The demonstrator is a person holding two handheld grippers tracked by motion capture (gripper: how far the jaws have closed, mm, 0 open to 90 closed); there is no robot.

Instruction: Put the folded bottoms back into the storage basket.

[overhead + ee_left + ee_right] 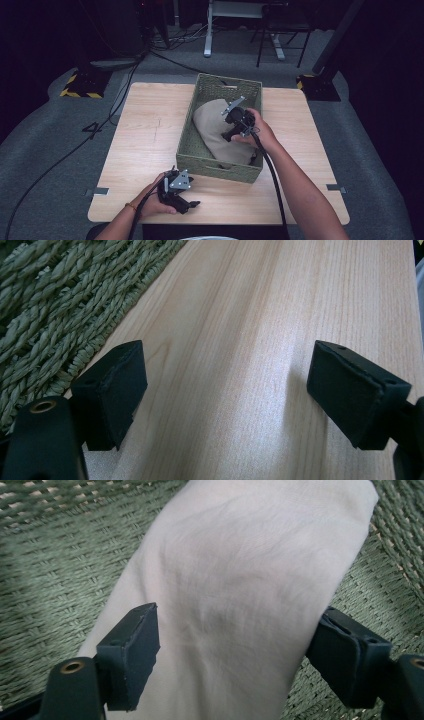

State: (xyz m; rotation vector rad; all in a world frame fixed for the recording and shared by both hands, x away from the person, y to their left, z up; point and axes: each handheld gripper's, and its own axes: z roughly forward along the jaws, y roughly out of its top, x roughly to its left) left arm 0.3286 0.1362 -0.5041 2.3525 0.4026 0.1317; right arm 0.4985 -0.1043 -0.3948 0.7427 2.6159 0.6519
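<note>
A square table of pale wood-grain laminate (145, 145) stands on grey carpet (45, 150) in a dark room, with black cables (75, 145) trailing across the floor, yellow-and-black striped stand feet (80, 86) at the far corners and a white desk frame (207, 30) beyond. On the table sits a green woven rectangular basket (210, 167), and inside it lies a folded beige cloth (215, 132), running lengthwise along the basket floor. The right gripper (231, 131) hangs over the cloth inside the basket; its jaws are spread wide, astride the cloth (235, 580) without pinching it. The left gripper (192, 204) rests low at the table's near edge, just beside the basket wall (55, 305), its jaws spread with bare wood between them.
</note>
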